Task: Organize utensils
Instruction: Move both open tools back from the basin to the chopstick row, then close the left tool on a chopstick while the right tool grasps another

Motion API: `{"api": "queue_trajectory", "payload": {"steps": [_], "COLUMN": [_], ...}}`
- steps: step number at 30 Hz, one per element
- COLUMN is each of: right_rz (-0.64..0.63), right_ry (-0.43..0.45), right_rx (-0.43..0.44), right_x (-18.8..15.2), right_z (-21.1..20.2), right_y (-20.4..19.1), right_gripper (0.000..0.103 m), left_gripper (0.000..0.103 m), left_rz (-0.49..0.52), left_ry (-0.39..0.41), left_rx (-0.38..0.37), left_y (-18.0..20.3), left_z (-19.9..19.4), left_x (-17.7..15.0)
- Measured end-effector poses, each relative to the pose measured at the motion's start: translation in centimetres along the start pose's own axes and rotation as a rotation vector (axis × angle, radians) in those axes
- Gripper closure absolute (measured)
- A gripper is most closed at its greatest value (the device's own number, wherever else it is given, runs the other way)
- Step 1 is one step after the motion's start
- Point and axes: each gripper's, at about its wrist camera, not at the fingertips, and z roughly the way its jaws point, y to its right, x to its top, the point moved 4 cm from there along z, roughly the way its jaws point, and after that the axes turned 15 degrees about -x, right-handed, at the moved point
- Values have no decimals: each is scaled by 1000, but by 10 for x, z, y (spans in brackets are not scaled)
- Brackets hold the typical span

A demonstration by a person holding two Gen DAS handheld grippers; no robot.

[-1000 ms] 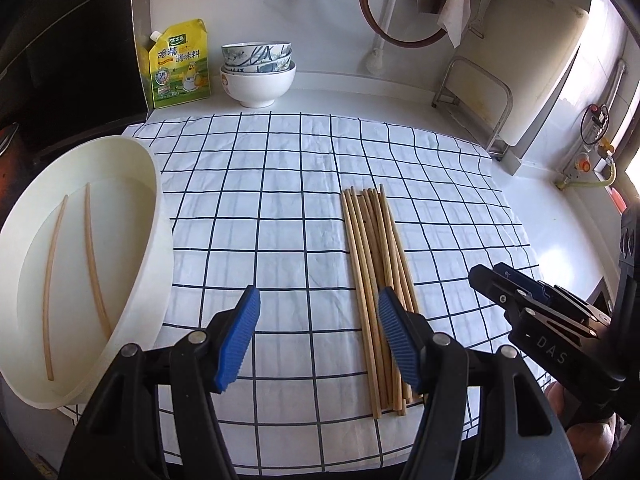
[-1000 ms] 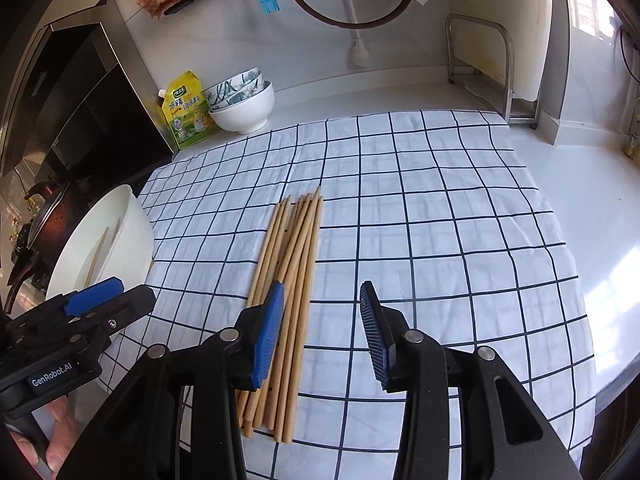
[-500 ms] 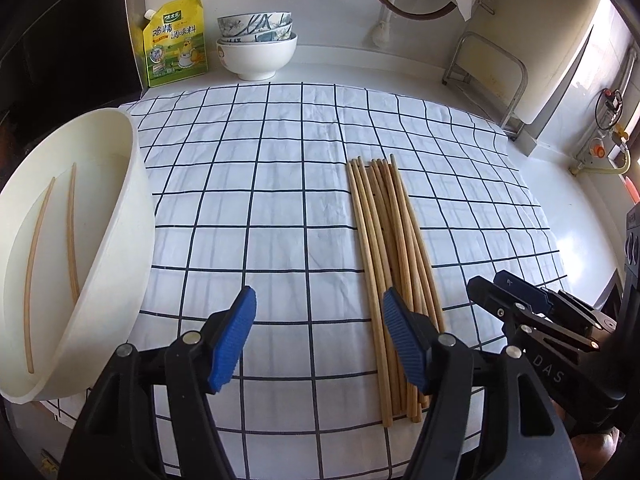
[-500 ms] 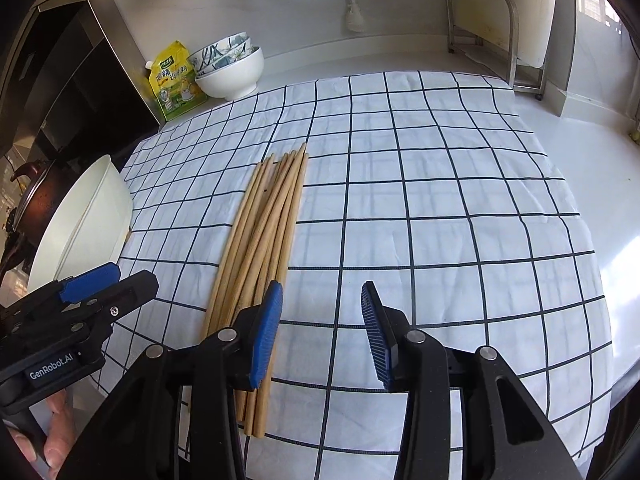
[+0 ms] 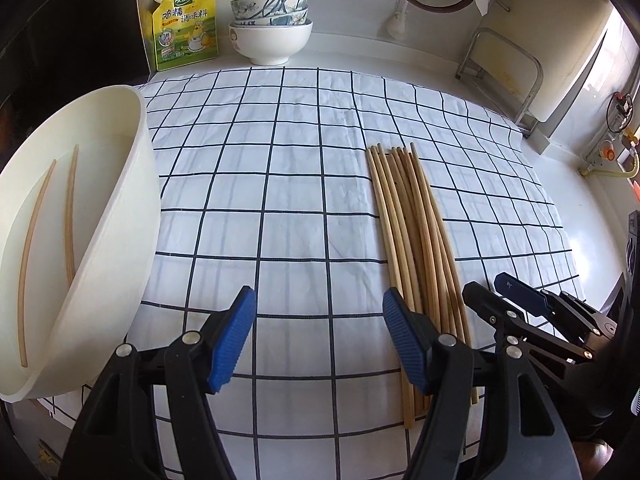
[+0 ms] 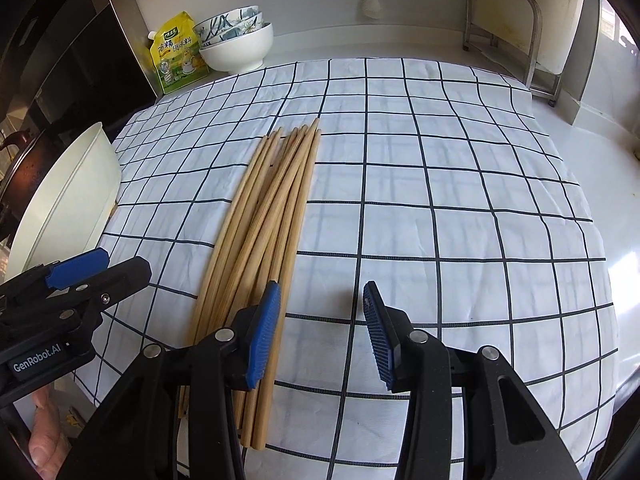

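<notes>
A bundle of several wooden chopsticks lies on the checked cloth; it also shows in the right wrist view. A cream oval tub at the left holds two chopsticks. My left gripper is open and empty, low over the cloth just left of the bundle's near ends. My right gripper is open and empty, its left pad over the bundle's right side. Each gripper shows in the other's view: the right, the left.
Stacked bowls and a yellow seasoning pouch stand at the back. A metal rack with a cutting board stands at the back right. A dark pot sits left of the tub. White counter lies right of the cloth.
Both grippers have moved forward and lower toward the cloth, still open. The bundle looks nearer in both views. The chopsticks and tub have not moved.
</notes>
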Motion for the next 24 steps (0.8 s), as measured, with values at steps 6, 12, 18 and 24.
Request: {"api": "queue_trajectory", "payload": {"steps": [6,12,18,24], "right_rz": [-25,-42,-24,4], "right_ry": [5,4,4,2], "right_rx": [-21,-33,-46,-70], "right_x": [0,-1,0,1], "right_z": [0,-1,1,4], "right_y": [-5,-7,3,22], "right_gripper": [62,62,62,62], "left_gripper": [36,36,36,36], "left_rz": [-2,-2,8,20], "left_ry": [-1,-1,-8,-15], "left_rx": [-2,-1,-6,-19], "left_y": [-1,-1,3,10], "left_z": [1,2,7,15], "left_x": [-1,-2,-4,-5]}}
